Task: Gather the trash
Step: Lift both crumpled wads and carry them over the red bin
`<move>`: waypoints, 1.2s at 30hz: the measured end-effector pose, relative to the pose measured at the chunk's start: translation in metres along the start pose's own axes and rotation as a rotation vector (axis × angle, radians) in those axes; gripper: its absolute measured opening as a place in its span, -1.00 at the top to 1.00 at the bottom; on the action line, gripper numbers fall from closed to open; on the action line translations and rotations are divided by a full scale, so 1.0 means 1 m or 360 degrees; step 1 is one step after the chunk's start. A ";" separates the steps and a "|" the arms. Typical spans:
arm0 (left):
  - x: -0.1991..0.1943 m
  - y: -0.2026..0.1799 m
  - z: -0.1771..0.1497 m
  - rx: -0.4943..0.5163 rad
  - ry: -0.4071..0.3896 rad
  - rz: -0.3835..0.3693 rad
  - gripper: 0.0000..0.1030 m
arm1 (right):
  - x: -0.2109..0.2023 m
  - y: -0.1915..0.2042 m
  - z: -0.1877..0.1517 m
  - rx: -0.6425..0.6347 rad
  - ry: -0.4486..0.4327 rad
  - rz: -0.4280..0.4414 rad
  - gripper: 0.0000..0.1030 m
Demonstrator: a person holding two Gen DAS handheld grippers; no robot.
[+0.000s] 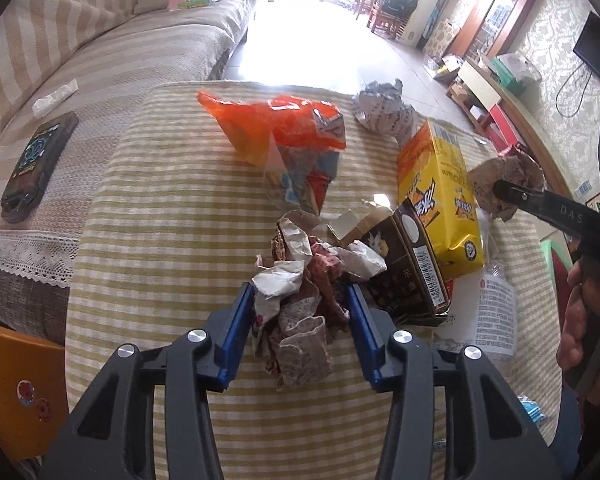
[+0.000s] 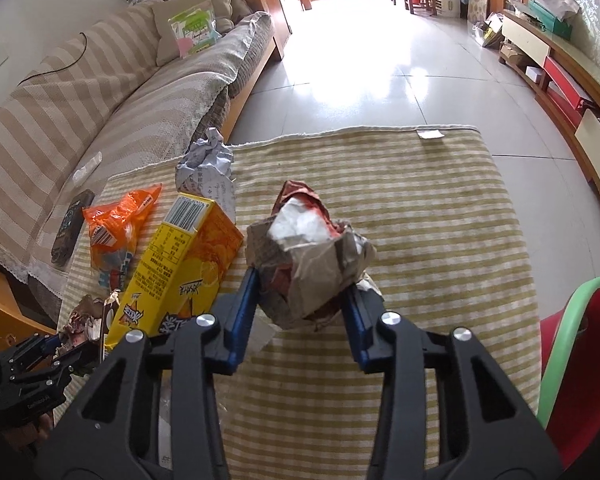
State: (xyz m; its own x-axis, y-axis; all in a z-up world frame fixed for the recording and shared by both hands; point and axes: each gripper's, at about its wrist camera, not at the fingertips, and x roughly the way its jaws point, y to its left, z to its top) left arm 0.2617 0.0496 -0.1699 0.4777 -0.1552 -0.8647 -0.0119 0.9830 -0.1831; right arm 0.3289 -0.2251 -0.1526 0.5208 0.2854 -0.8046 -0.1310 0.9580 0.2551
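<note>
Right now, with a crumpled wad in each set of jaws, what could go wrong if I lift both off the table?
1. The left gripper pinches a loose wad of crumpled wrappers; pieces hanging below the jaws might drop off.
2. That wad touches the dark carton, which may get dragged along.
3. The right gripper grips only the lower part of the crumpled paper ball, so it could tip out.

clear plastic bottle (image 1: 494, 312): half hidden under boxes | hand (image 1: 580, 320): edge-cropped
</note>
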 end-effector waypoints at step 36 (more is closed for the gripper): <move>-0.155 -0.051 -0.017 0.0040 -0.0396 -0.0040 0.16 | -0.205 0.003 -0.045 -0.0110 -0.0335 0.0062 0.25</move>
State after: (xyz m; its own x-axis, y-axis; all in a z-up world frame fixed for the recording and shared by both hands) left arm 0.1727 0.0217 -0.0342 0.6792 -0.1536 -0.7177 0.0229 0.9818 -0.1885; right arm 0.1834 -0.2796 -0.0109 0.6778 0.3175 -0.6632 -0.2083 0.9479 0.2408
